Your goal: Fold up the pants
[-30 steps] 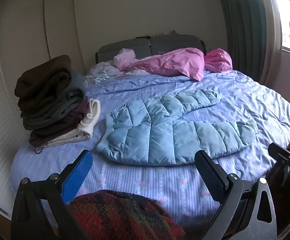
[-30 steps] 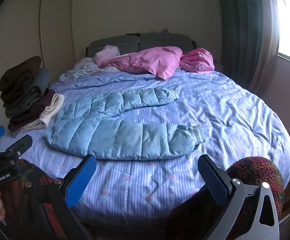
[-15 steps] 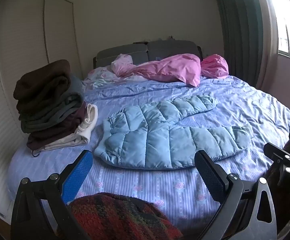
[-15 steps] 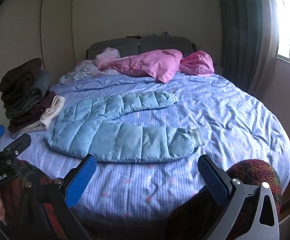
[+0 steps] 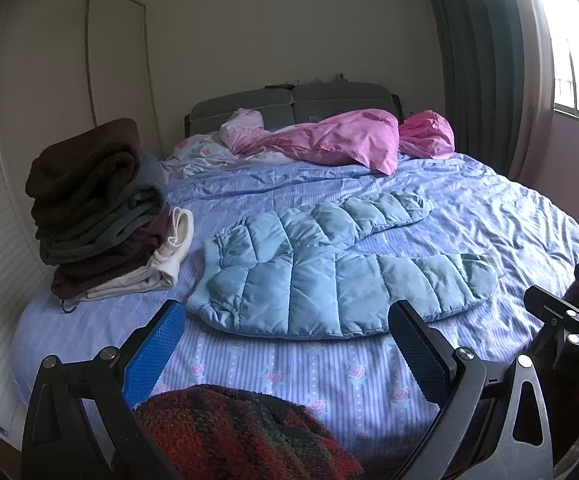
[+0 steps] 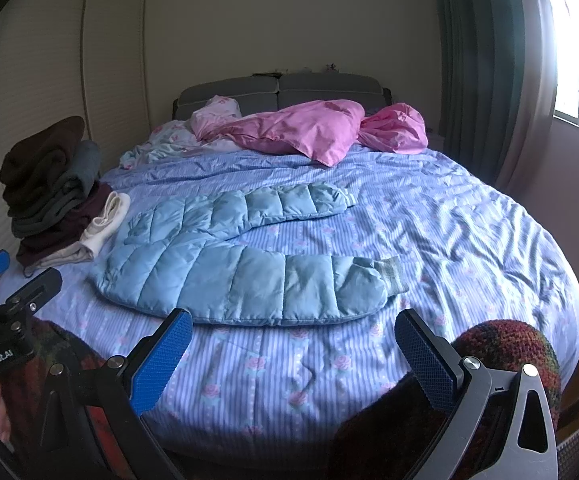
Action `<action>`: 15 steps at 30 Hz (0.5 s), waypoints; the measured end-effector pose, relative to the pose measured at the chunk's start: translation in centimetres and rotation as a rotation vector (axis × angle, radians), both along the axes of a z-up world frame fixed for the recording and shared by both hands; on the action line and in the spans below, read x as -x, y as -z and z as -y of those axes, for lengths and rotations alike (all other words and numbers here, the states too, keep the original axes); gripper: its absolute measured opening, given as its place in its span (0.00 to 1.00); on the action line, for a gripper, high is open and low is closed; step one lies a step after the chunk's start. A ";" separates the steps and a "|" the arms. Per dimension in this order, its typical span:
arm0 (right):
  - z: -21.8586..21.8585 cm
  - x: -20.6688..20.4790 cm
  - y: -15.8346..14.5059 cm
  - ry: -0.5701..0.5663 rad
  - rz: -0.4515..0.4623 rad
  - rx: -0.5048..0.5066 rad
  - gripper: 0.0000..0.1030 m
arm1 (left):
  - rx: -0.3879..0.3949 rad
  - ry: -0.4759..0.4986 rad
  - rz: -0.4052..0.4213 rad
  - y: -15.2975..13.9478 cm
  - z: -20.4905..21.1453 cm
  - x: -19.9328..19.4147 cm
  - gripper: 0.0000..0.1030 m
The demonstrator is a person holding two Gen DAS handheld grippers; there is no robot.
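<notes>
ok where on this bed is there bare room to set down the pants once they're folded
The widest bare sheet is right of the blue quilted pants, out to the bed's edge. A narrower strip runs between the pants and the near edge. The left is crowded by the stack of folded clothes, the head end by pink bedding.

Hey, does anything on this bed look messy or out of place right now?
Yes. The stack of folded clothes at the bed's left edge leans unevenly. The pink bedding is bunched at the headboard. The blue quilted pants lie unfolded, legs splayed apart.
</notes>
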State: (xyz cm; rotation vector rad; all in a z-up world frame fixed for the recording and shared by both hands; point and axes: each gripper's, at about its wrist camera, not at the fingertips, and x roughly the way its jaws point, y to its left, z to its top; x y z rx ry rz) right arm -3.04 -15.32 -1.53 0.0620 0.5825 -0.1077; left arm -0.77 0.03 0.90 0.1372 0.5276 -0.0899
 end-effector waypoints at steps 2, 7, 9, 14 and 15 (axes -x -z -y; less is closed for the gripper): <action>0.0 0.1 0.1 0.001 0.000 -0.001 1.00 | 0.001 0.001 0.000 0.0 0.0 0.0 1.00; 0.0 0.1 0.1 0.000 0.001 -0.001 1.00 | 0.002 0.001 -0.003 0.0 -0.2 -0.1 1.00; 0.0 0.1 0.1 0.000 0.001 -0.001 1.00 | 0.003 -0.001 -0.002 0.1 -0.1 0.0 1.00; 0.0 0.1 0.1 0.001 0.002 -0.001 1.00 | 0.002 -0.001 -0.001 0.1 -0.1 0.0 1.00; -0.1 0.1 0.0 0.001 0.002 0.000 1.00 | 0.002 0.000 -0.001 0.1 -0.1 0.0 1.00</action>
